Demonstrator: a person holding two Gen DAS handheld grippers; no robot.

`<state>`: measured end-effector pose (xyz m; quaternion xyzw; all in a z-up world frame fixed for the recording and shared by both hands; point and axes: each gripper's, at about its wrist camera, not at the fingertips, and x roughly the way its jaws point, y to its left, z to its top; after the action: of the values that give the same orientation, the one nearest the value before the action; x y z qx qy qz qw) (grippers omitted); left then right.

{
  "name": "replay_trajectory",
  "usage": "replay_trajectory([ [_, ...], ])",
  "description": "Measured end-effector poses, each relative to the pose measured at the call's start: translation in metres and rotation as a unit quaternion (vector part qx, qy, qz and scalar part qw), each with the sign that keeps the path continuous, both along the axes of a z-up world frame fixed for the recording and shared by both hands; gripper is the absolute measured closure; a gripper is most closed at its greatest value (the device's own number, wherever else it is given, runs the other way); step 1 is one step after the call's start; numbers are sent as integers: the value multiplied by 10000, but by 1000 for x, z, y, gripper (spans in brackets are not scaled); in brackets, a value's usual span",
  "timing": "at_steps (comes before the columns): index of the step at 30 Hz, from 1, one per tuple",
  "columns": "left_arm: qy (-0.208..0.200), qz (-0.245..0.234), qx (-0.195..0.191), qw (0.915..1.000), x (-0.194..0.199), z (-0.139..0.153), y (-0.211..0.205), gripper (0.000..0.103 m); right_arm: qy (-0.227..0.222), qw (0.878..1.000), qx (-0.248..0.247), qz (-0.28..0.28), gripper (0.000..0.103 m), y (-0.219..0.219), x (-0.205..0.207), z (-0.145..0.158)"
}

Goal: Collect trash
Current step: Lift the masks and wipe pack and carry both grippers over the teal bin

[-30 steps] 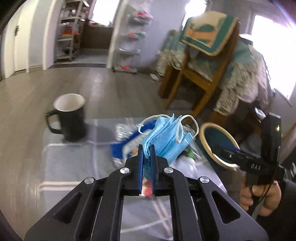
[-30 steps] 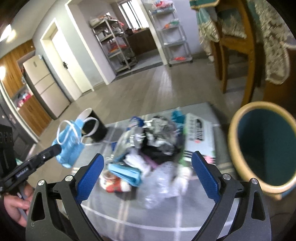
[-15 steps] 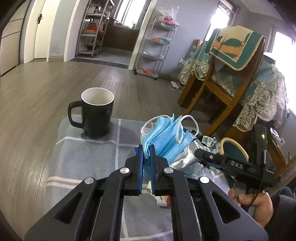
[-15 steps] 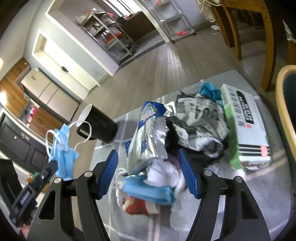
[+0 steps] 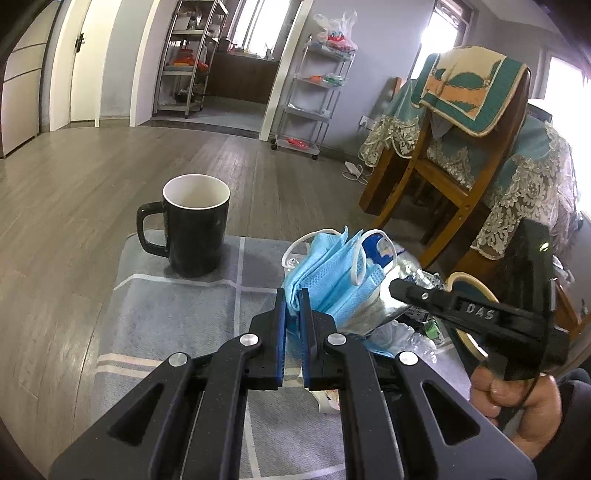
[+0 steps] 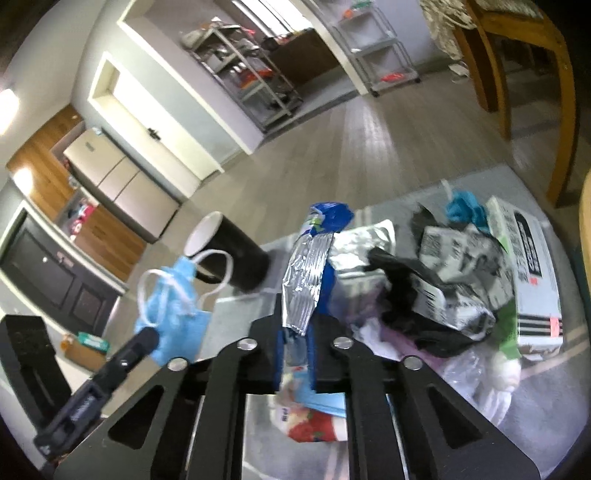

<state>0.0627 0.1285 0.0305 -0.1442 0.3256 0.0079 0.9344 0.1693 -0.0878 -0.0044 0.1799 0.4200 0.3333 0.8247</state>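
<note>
The left gripper (image 5: 291, 295) pinches a folded blue face mask (image 5: 328, 273) above the grey mat (image 5: 177, 317), its long axis rising up and away from the fingertips; the right gripper (image 6: 297, 332) clamps a foil snack wrapper (image 6: 310, 269), standing upright beside the black mug (image 6: 236, 254) and the trash heap (image 6: 443, 295).

Grey wood-plank flooring (image 5: 92, 177) is stretching back toward pale walls and a white door (image 5: 79, 70) at the upper left of the frame. Metal shelving racks (image 5: 314, 92) are standing near the top centre, with daylight glaring through a window (image 5: 443, 33) above. A wooden chair (image 5: 443, 177) is carrying a teal cloth (image 5: 469, 85) at the upper right.
</note>
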Motion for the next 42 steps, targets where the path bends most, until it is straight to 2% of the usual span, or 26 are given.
replay_trajectory([
  [8,-17,67,17,10000,-1,0,3,97,-315,9989,284,208,94,1,-2,38],
  [13,-31,87,7,10000,-2,0,3,97,-582,9978,250,214,94,-12,-11,58],
  [22,-37,-100,-107,9999,-1,2,-10,97,-996,9938,-22,-493,94,-82,-38,74],
  [30,-47,-494,18,9988,14,14,-51,97,-1051,9889,-142,-1042,94,-145,-47,67],
  [36,-164,-940,44,9954,36,29,-104,97,-1201,9818,-341,-1432,94,-191,-55,69],
  [42,-161,-1531,99,9880,62,33,-171,97,-1212,9707,-490,-2017,94,-239,-63,59],
])
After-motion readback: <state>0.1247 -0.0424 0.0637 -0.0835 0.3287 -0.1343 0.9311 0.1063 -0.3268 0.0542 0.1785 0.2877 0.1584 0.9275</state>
